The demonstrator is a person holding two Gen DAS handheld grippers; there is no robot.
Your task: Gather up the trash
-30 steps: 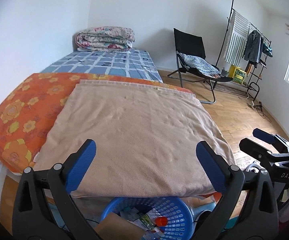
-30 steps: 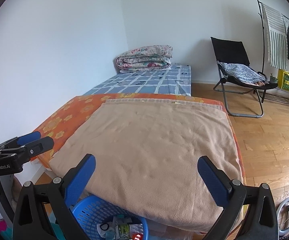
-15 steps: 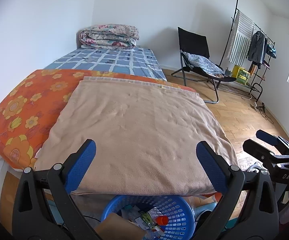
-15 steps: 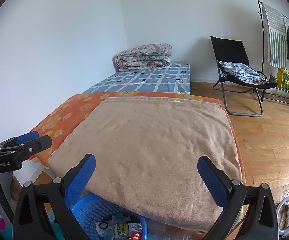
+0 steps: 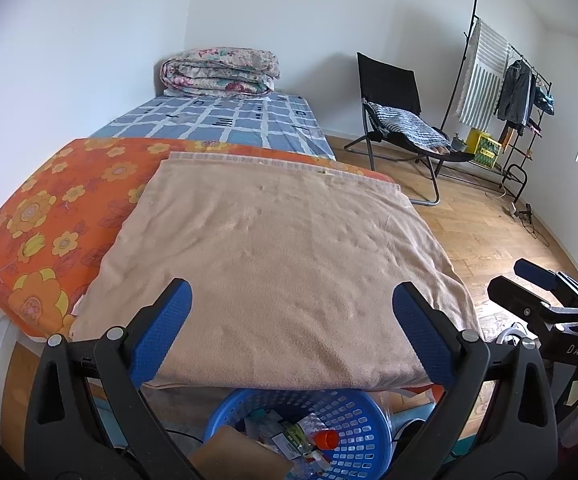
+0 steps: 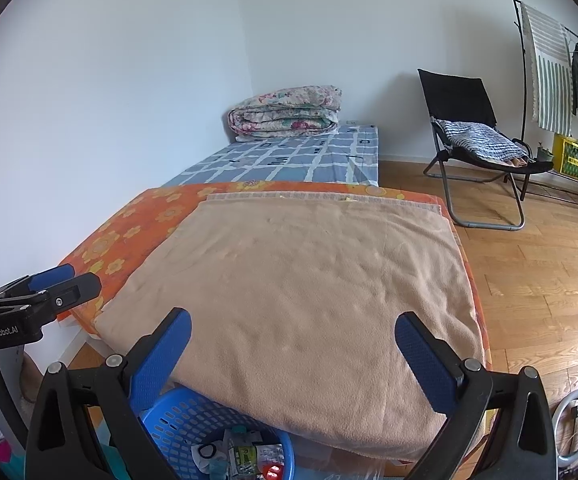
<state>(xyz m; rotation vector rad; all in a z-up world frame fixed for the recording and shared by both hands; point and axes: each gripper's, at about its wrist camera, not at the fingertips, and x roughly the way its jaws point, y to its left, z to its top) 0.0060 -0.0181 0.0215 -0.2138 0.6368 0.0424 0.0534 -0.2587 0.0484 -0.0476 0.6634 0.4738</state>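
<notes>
A blue plastic basket (image 5: 353,412) stands on the floor at the foot of the bed, holding wrappers, a brown cardboard piece (image 5: 241,456) and a bottle with a red cap (image 5: 327,438). It also shows in the right wrist view (image 6: 185,420). My left gripper (image 5: 293,320) is open and empty above the basket, over the tan blanket's near edge. My right gripper (image 6: 293,336) is open and empty, to the right of the basket. Each gripper shows at the edge of the other's view: the right one (image 5: 541,292), the left one (image 6: 49,288).
A tan blanket (image 5: 281,264) lies over an orange flowered sheet (image 5: 49,216) on the bed, with a folded quilt (image 5: 221,72) at the far end. A black folding chair (image 5: 401,120) and a clothes rack (image 5: 505,92) stand on the wood floor at right. A ring light (image 6: 577,420) lies on the floor.
Both grippers have risen and tilted slightly, so the bed sits a little lower in view. Their jaws have stayed open and empty.
</notes>
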